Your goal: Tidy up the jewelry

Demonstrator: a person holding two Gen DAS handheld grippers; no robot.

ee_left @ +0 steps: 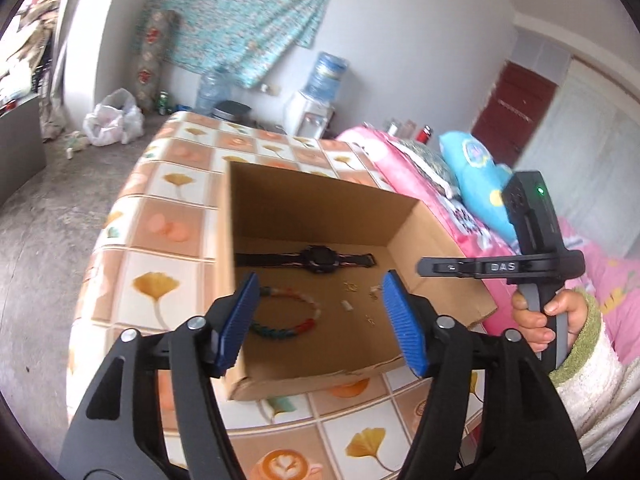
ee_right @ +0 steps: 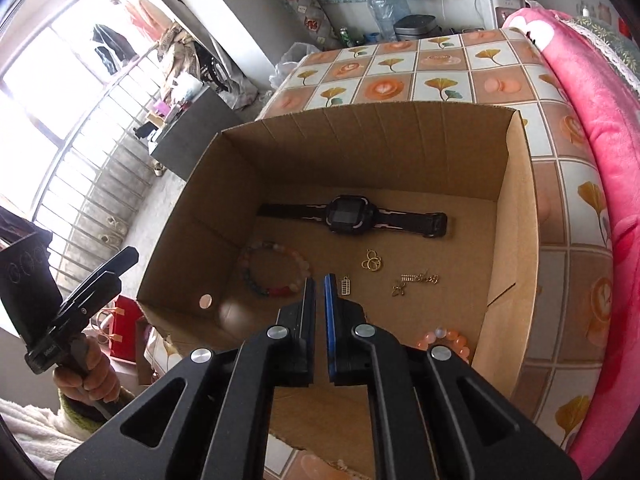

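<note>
An open cardboard box (ee_left: 304, 208) (ee_right: 380, 148) stands on a table covered with a tile-pattern cloth (ee_left: 172, 232) (ee_right: 440, 60). On its floor lie a black watch (ee_left: 320, 260) (ee_right: 352, 216), a multicolour bead bracelet (ee_left: 308, 326) (ee_right: 260, 248), small gold charms (ee_right: 372, 261) (ee_left: 352, 286) and an orange bead bracelet (ee_right: 448, 340) at the near wall. My left gripper (ee_left: 320, 280) hovers over the near wall, open wide and empty, framing the multicolour bracelet. My right gripper (ee_right: 319, 280) points down into the box beside that bracelet, shut with nothing visible between its blue pads.
A pink blanket (ee_left: 400, 160) (ee_right: 600, 120) and a blue pillow (ee_left: 476, 184) border the table's right side. A hand (ee_left: 540, 320) holds the right tool just right of the box. Water jugs and a dispenser (ee_left: 316, 108) stand beyond the table. A railed window (ee_right: 80, 140) lies to the left.
</note>
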